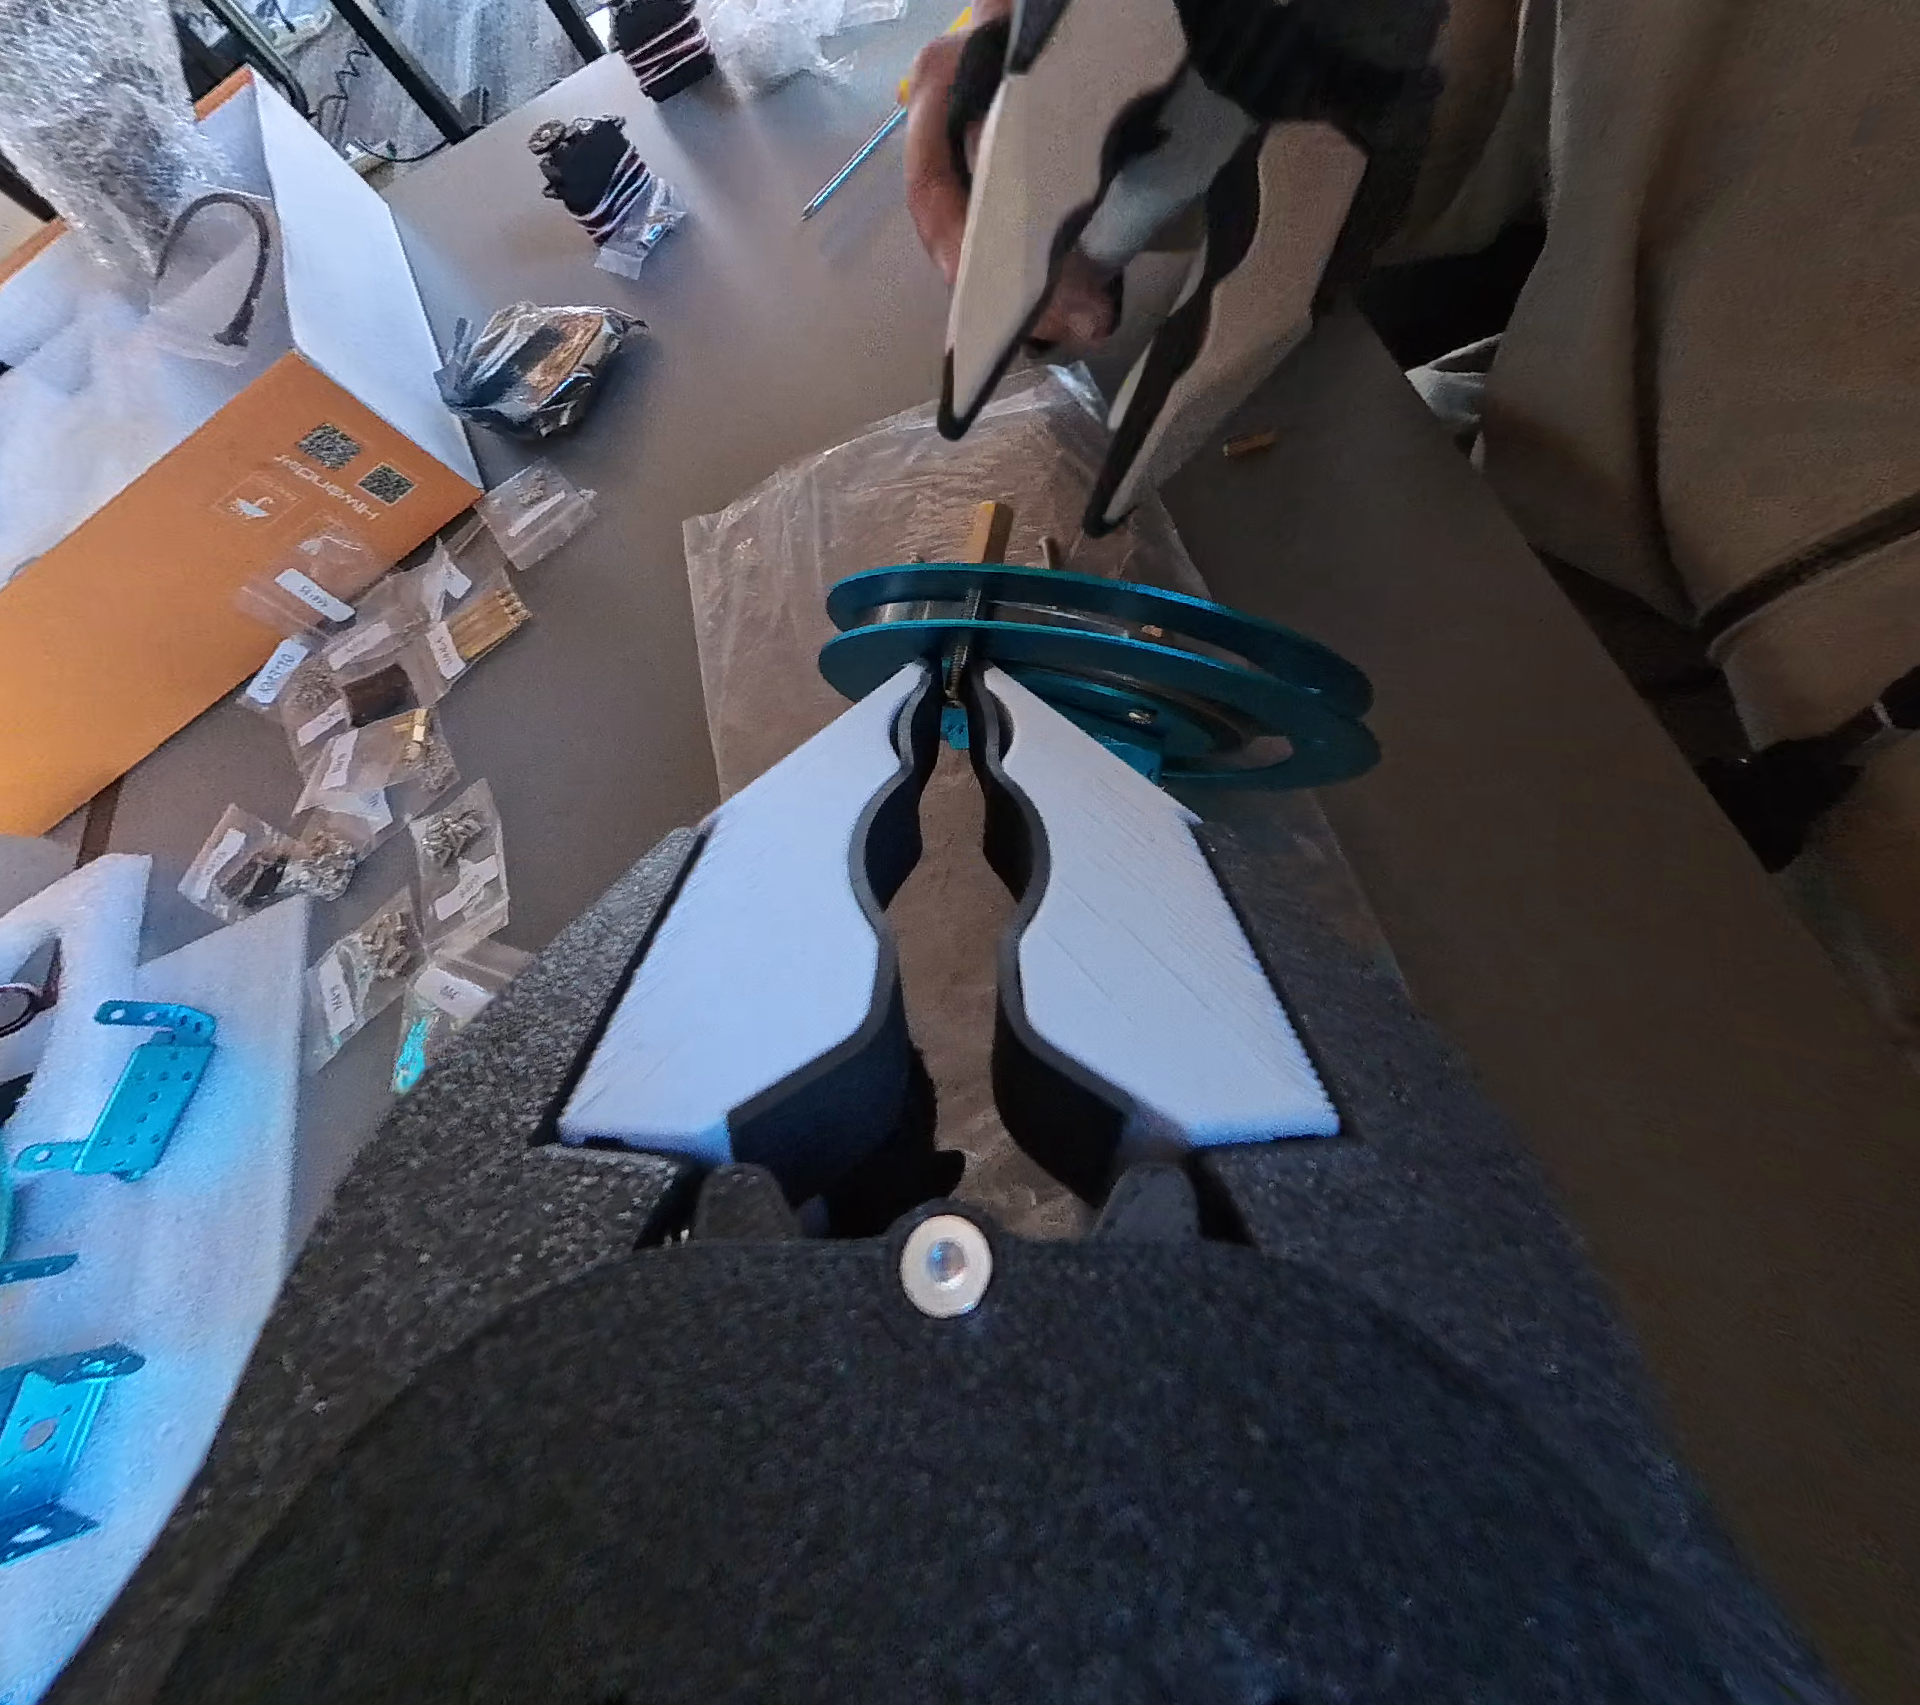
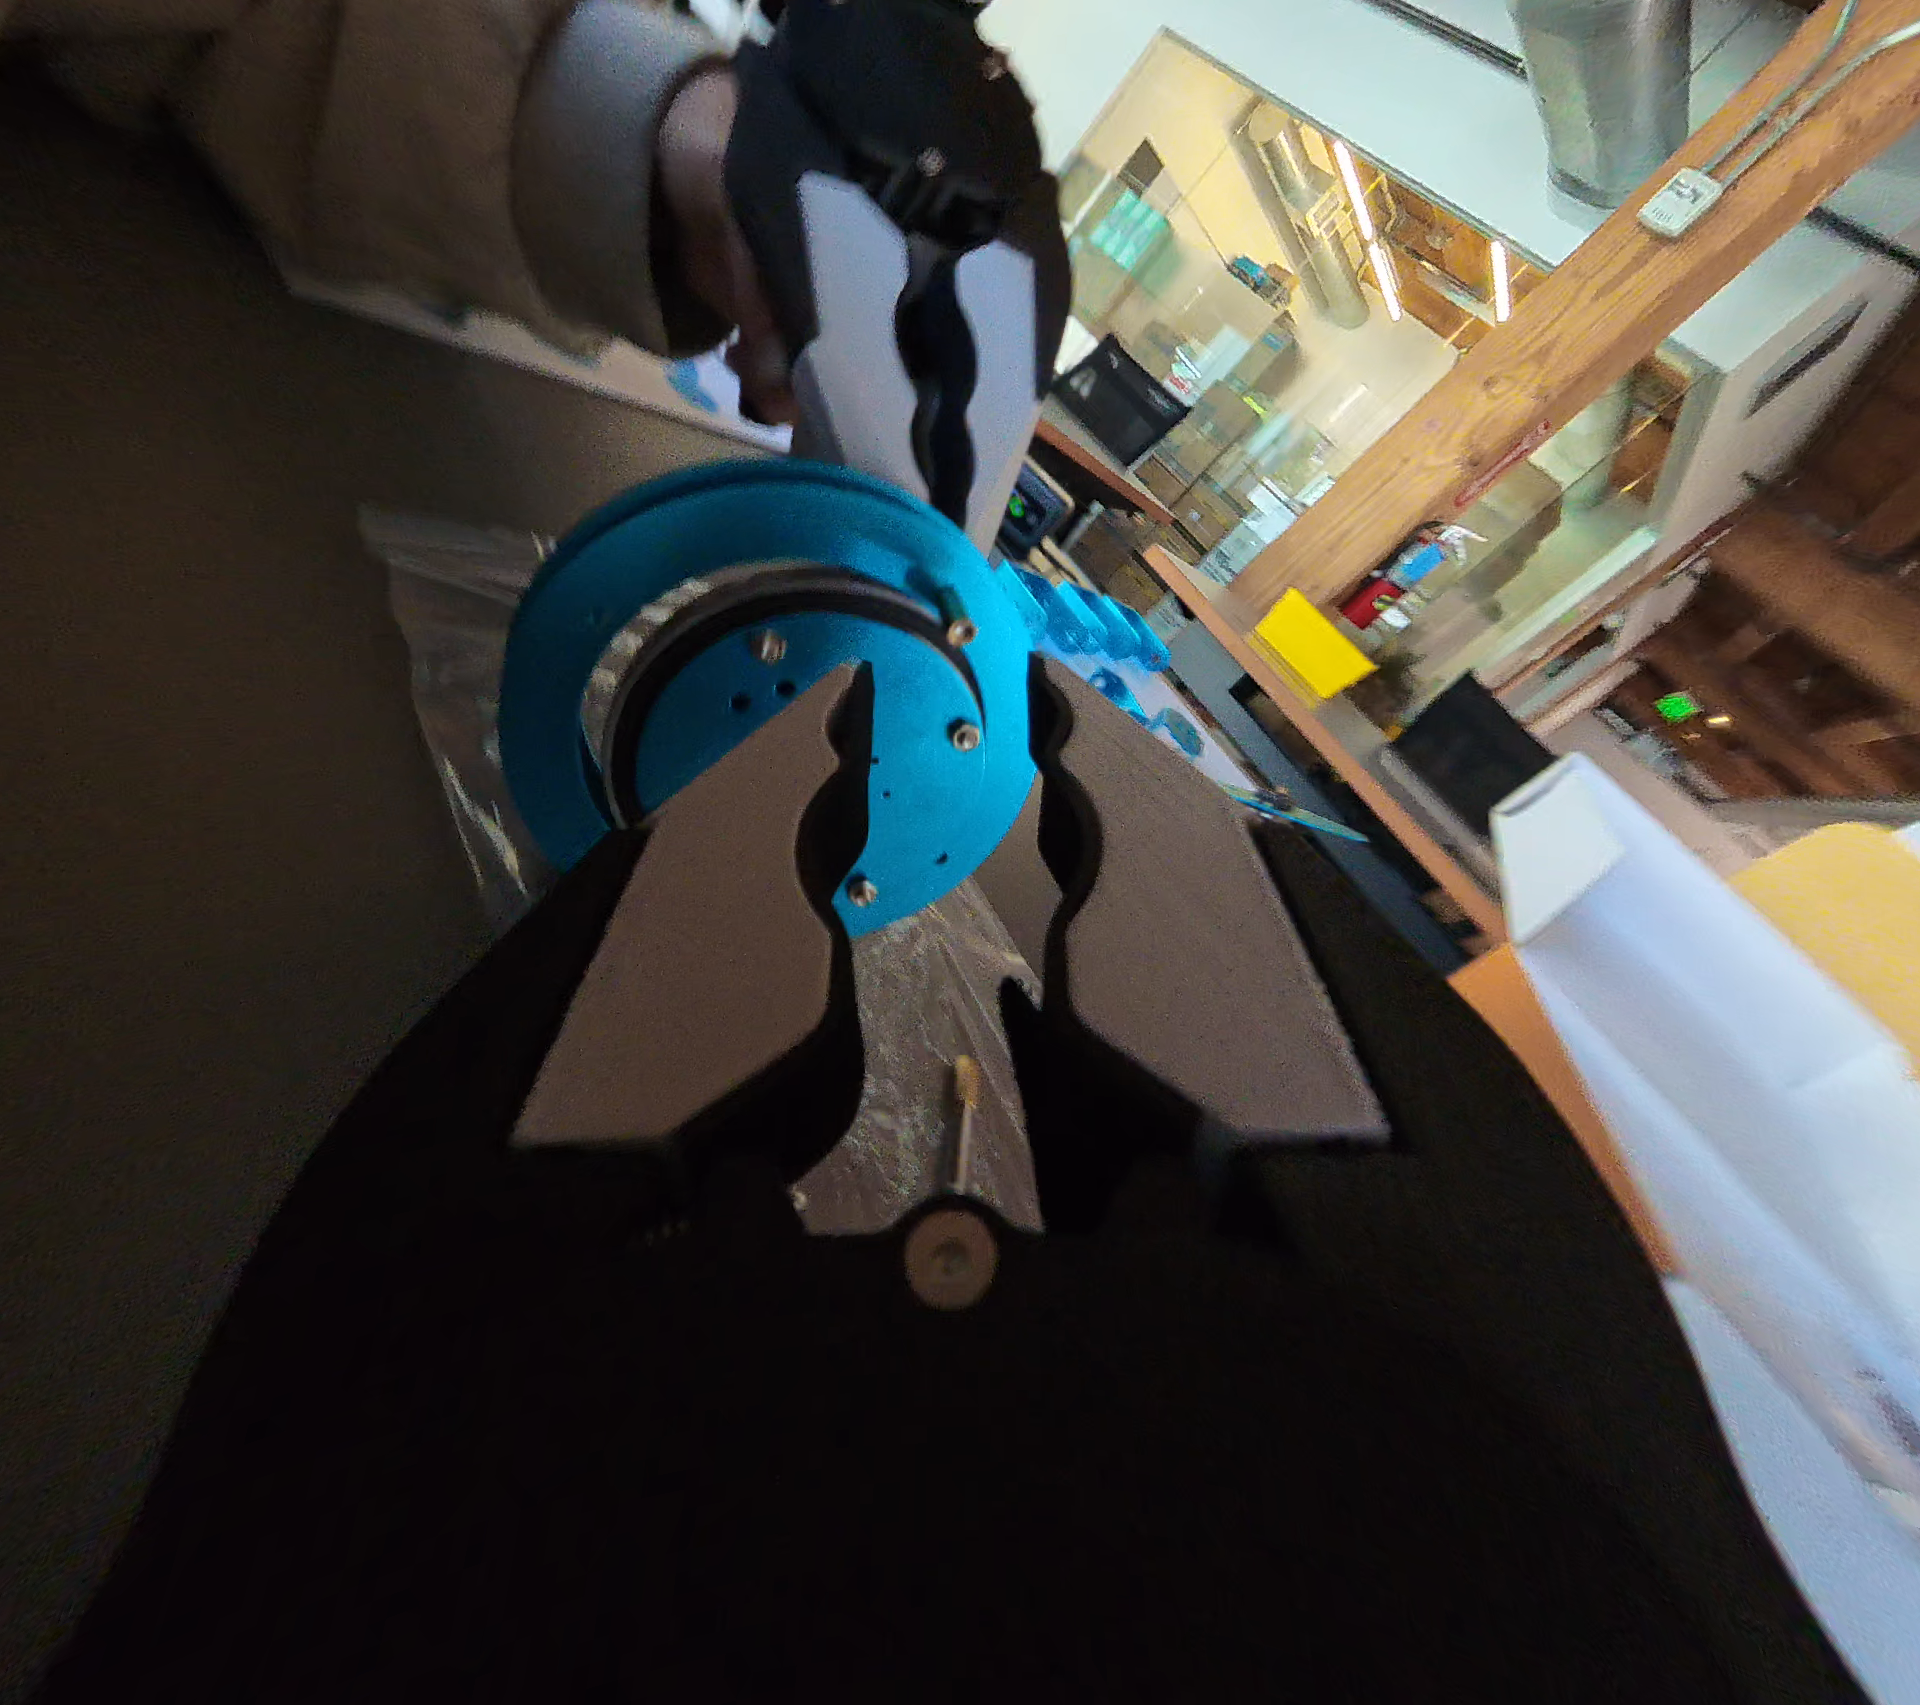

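Observation:
A blue two-disc metal assembly (image 1: 1122,668) with a black ring between its plates is held above a clear plastic bag (image 1: 810,533) on the grey table. My left gripper (image 1: 961,684) is shut on a threaded post at the assembly's near rim. A brass standoff (image 1: 992,525) stands up from the far side. My right gripper (image 1: 1029,471) hangs open just above and behind the assembly. In the right wrist view my right gripper (image 2: 951,679) is open with the assembly's round face (image 2: 769,699) between and beyond its tips. The left gripper (image 2: 961,512) pinches the disc's upper edge.
An orange box (image 1: 208,575), small bags of screws (image 1: 395,782), blue brackets on white foam (image 1: 145,1094), black servos (image 1: 592,169) and a screwdriver (image 1: 852,159) lie to the left. A loose brass standoff (image 2: 966,1125) lies on the bag. A person's beige sleeve (image 1: 1714,201) is on the right. Both grippers' tips are close together, under 4 cm apart.

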